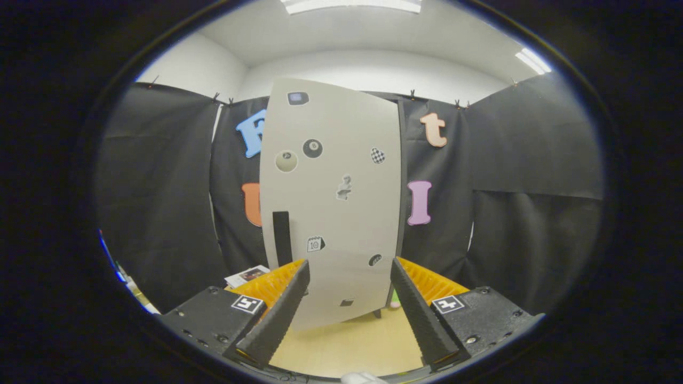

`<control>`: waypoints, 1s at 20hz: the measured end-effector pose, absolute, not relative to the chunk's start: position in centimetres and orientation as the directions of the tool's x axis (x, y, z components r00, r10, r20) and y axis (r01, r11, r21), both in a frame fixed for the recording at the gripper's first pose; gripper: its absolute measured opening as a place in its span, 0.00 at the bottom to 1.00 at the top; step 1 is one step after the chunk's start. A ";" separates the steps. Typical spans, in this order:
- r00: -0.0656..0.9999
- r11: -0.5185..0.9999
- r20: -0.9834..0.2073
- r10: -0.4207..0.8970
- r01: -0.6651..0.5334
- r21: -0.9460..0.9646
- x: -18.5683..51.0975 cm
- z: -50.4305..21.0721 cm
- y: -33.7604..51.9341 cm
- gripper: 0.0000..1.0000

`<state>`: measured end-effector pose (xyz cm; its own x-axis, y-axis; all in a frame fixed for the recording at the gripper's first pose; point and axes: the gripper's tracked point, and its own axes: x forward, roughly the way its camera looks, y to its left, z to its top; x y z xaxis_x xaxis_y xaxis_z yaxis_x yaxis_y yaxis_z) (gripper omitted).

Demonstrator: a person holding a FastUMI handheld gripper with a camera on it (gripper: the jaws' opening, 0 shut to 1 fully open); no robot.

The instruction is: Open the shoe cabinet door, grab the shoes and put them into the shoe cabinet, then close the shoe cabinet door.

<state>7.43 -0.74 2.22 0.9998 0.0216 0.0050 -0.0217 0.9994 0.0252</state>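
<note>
Tongs [349, 288] spread apart, gripping nothing, aimed at shoe cabinet door [333, 202] just beyond fingers. Door looks shut, dark handle [282, 237] near its left edge. Cabinet stands on floor [347, 346]; white bit between fingers possibly shoe.

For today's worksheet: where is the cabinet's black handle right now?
In the gripper view, the handle runs upright along the door's lower left edge, just ahead of the open claw, above its left finger.

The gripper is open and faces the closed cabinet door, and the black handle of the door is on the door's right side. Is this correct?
Not quite. The gripper view shows the handle on the left side of the cabinet door. The rest holds: the gripper is open and faces the closed door.
</note>
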 end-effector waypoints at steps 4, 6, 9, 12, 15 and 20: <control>1.000 1.000 0.019 -0.014 0.014 0.020 4.4 2.9 -2.1 1.00; 0.999 0.999 0.028 -0.035 0.035 0.017 2.8 3.2 -3.1 1.00; 0.997 0.998 0.031 -0.068 0.067 0.015 0.6 2.9 -4.5 1.00; 0.996 0.996 0.023 -0.086 0.086 0.005 -0.8 2.3 -5.4 1.00; 0.995 0.995 0.020 -0.102 0.102 0.001 -1.6 2.0 -6.2 1.00; 0.995 0.995 0.011 -0.103 0.103 0.014 -2.0 1.6 -6.7 1.00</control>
<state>-2.04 -6.75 1.62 0.9946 -0.1029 0.0113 0.1028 0.9946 0.0136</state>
